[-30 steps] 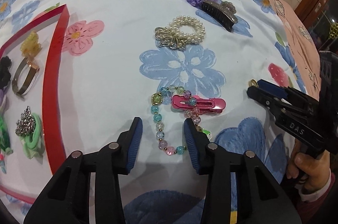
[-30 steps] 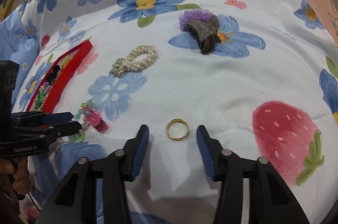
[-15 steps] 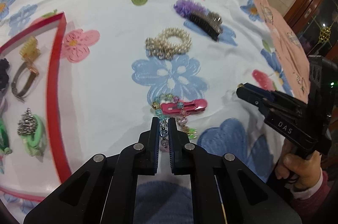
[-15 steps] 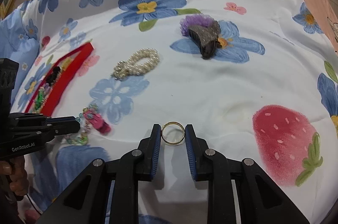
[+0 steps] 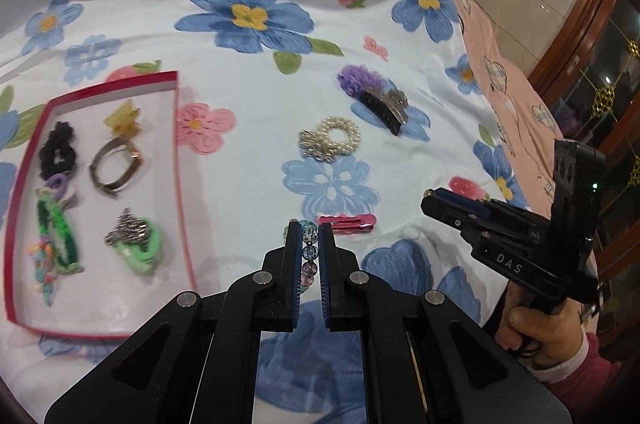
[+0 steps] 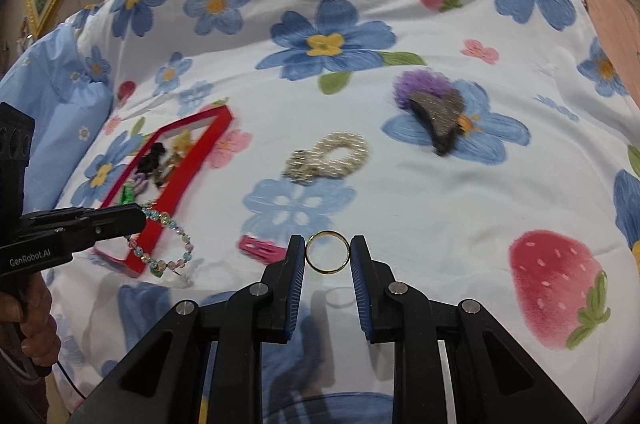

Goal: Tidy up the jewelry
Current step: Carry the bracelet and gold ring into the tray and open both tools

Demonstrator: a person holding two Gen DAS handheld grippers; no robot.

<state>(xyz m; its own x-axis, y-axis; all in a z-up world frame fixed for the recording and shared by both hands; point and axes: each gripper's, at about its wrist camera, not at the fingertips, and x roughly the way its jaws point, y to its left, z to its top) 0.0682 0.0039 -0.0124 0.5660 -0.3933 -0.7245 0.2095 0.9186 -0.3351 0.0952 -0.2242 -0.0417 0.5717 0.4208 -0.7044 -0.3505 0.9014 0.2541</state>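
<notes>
My left gripper point(image 5: 309, 238) is shut on a beaded bracelet point(image 5: 309, 251) and holds it lifted above the bedspread; in the right wrist view the bracelet point(image 6: 170, 244) hangs from the left gripper point(image 6: 138, 218). My right gripper point(image 6: 326, 252) is shut on a gold ring point(image 6: 327, 251), lifted off the cloth; it shows in the left wrist view point(image 5: 430, 198). A red-rimmed tray point(image 5: 176, 160) at the left holds several hair ties and a bangle point(image 5: 114, 166). It also shows in the right wrist view point(image 6: 188, 168).
On the floral bedspread lie a pink hair clip point(image 5: 348, 223), a pearl bracelet with a metal butterfly point(image 5: 330, 140) and a dark claw clip on a purple scrunchie point(image 5: 376, 96). A pink blanket point(image 5: 508, 84) runs along the right edge of the bed.
Both grippers have risen off the bed. The left lifted the beaded bracelet away from the pink clip. The right closed fully on the ring and raised it.
</notes>
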